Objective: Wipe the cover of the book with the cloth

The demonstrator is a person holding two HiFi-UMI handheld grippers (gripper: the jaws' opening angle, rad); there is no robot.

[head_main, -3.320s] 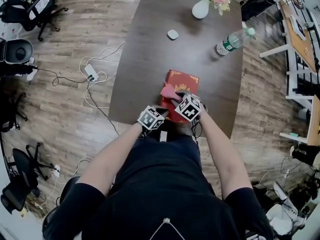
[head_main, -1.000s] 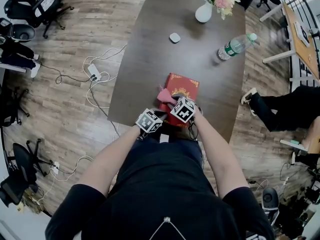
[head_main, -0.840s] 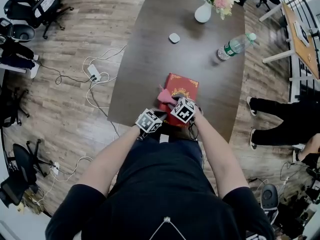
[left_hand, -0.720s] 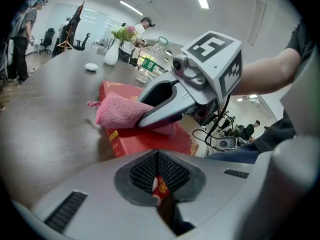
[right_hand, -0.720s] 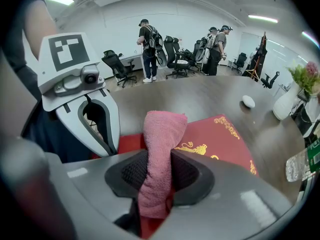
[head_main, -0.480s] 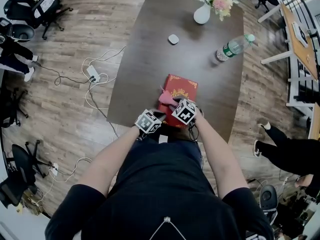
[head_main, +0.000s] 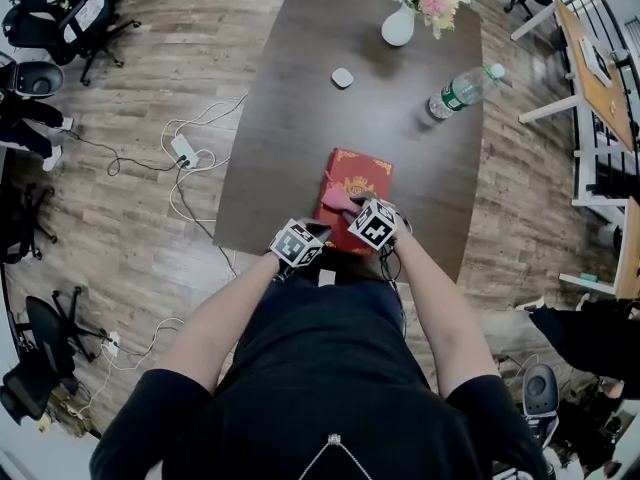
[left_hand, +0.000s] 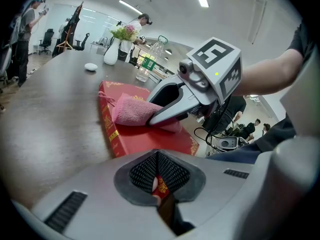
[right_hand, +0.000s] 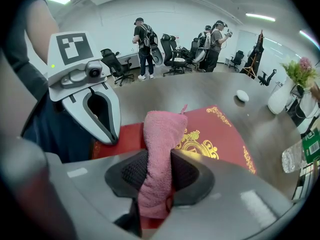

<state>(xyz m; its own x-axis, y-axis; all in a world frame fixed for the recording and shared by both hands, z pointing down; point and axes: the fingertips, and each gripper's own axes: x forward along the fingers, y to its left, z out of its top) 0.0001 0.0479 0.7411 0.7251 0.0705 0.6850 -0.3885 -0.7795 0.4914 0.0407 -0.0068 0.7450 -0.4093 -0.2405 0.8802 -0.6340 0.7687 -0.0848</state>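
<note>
Black short-slv tee (head_main: 330, 368); grey L gripper (left_hand: 158, 176) & R gripper (right_hand: 156, 176), b/w marker cubes (head_main: 298, 243), black mesh pads (left_hand: 142, 171).

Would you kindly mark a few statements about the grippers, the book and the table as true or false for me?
1. The right gripper is shut on the pink cloth. True.
2. The left gripper is open and empty. False: it is shut on the edge of the book.
3. The book's cover is plain blue. False: it is red with gold ornament.
4. A vase of flowers stands on the table, beyond the book. True.
</note>
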